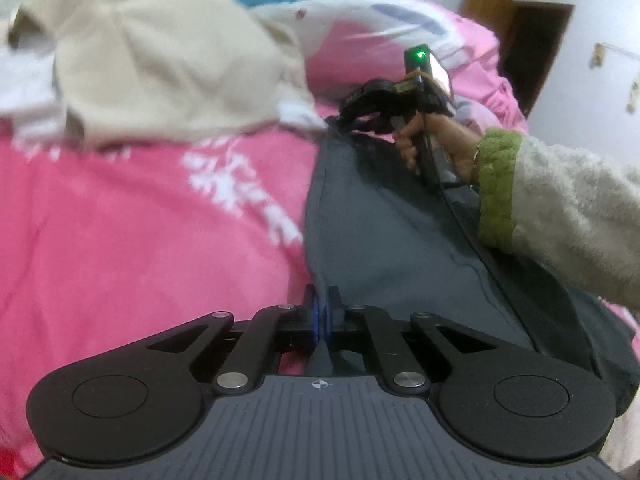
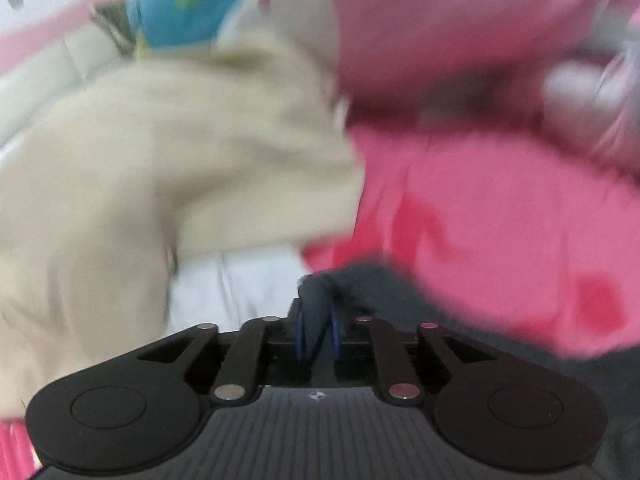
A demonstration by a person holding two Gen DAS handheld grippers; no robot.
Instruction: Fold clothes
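grey garment (image 1: 384, 224) pinched at opposite edges by left gripper (image 1: 322, 308) and right gripper (image 2: 318, 320).

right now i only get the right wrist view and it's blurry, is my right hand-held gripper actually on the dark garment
Observer: Yes. The left wrist view shows the right hand-held gripper pinching the far corner of the dark garment.
Operator: and the left one
Observer: The left hand-held gripper is shut on the near edge of it.
Operator: is the cloth bunched
Observer: No, it stretches between both grips over the pink bedcover.
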